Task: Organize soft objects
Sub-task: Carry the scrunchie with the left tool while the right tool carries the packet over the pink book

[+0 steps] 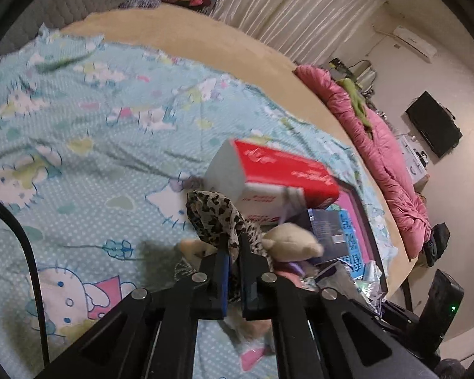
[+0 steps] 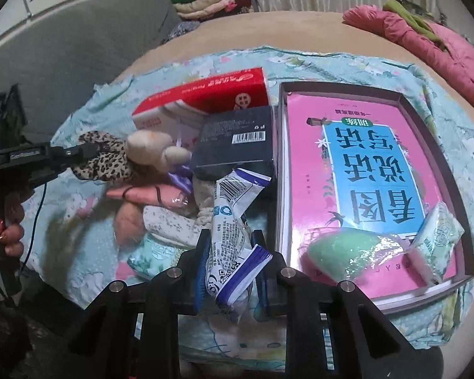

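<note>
Leopard-print cloth [image 1: 218, 218], thin and limp, is pinched in the closed left gripper [image 1: 233, 246] at the near left edge of the clutter on the bed [image 1: 79, 158]; it should drape and weigh little. Right gripper [image 2: 230, 246] clamps a crinkly plastic packet [image 2: 229, 221] mid-length, likely light and slippery.

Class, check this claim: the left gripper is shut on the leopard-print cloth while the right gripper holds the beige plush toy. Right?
Not quite. The right gripper holds a white-and-blue printed packet, as the right wrist view shows. The left gripper is indeed shut on the leopard-print cloth.
</note>
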Tool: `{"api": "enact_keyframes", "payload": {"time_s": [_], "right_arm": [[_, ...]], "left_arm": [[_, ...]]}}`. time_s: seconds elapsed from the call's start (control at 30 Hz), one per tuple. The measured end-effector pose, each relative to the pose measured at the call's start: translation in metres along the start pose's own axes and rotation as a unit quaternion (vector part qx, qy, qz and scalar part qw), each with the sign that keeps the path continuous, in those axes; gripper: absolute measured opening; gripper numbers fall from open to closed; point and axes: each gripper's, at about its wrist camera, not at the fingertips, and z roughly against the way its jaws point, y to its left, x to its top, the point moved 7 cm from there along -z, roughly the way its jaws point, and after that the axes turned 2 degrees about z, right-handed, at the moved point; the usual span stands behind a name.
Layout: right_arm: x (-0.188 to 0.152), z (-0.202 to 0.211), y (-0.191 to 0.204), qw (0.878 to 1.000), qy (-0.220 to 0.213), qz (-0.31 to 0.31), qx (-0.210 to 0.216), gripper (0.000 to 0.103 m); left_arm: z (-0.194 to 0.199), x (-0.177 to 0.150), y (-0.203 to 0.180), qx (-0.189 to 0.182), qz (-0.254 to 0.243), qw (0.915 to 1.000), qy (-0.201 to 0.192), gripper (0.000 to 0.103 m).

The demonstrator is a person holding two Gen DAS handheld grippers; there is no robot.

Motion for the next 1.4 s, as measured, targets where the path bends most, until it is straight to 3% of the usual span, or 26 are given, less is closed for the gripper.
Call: {"api": "enact_keyframes", "payload": {"time_s": [0.33,0.63,1.4], "right_arm": [[0.011,0.026,0.008,0.999,-0.042,0.001,0.015,0.025],[0.022,0.050,0.002,0.997,-0.080,-0.010,0.022,0.025],[0.032,0.124,-0.067,0.982,-0.175,-0.066,-0.026,0.025]], "left_arm": [[0.046,0.016,-0.041,-0.009,-0.044,0.9981,-0.043,0.005],[0.066,0.018,-0.080,-0.020,-0.082,0.9948,-0.057,0.005],[0.055,-0.006,-0.195,-0.061,-0.176,0.9817,-0.039,0.005]]}}
